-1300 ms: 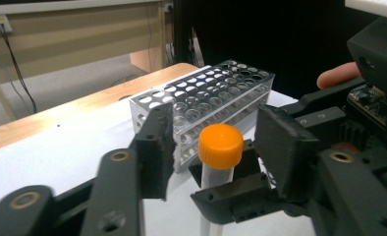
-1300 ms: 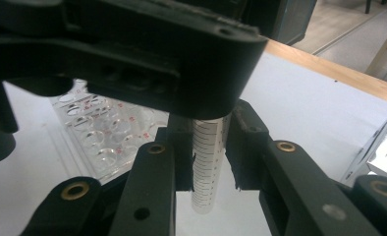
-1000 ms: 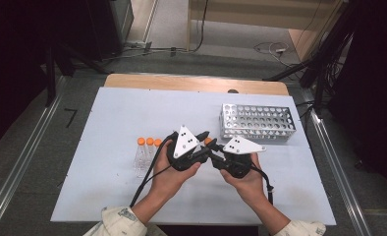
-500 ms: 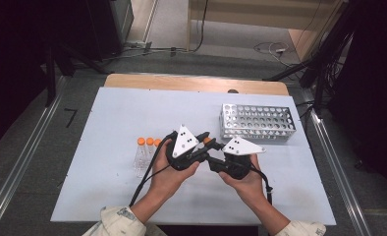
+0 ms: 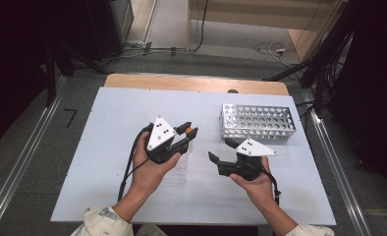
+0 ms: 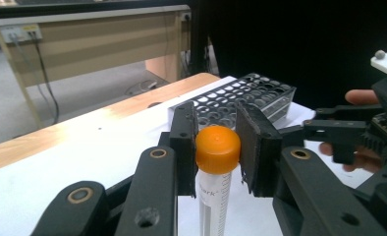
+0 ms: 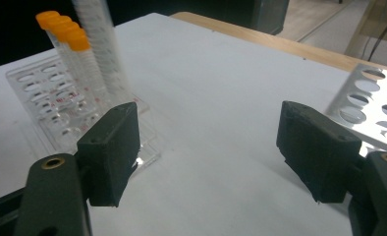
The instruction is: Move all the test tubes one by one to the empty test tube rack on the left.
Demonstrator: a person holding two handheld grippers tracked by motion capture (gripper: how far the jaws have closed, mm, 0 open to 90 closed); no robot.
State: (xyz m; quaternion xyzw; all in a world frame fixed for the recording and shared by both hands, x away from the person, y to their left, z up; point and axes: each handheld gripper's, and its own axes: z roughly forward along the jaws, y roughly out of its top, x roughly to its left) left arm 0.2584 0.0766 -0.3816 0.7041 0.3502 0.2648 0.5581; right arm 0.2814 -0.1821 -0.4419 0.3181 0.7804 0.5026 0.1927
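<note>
My left gripper (image 5: pixel 190 132) is shut on the orange cap of a clear tube (image 6: pixel 217 147), which hangs upright from the jaws just above the white table. In the left gripper view both pads press the cap's sides. To its right, my right gripper (image 5: pixel 221 149) is held apart from it. Its jaws have just been opening and stand wide with nothing between them (image 7: pixel 216 152). A clear plastic rack (image 7: pixel 59 98) with several orange-capped tubes sits under my left hand. The held tube's body (image 7: pixel 100 44) hangs in front of that rack.
A metal rack with many round holes (image 5: pixel 258 123) stands at the back right of the white table (image 5: pixel 108 123). A wooden strip (image 5: pixel 191 82) runs along the table's far edge. Bare table surface lies at the left and front.
The two grippers were close together around the tube. Now the right jaws have opened and let it go, and the left gripper has drawn away leftward with the tube.
</note>
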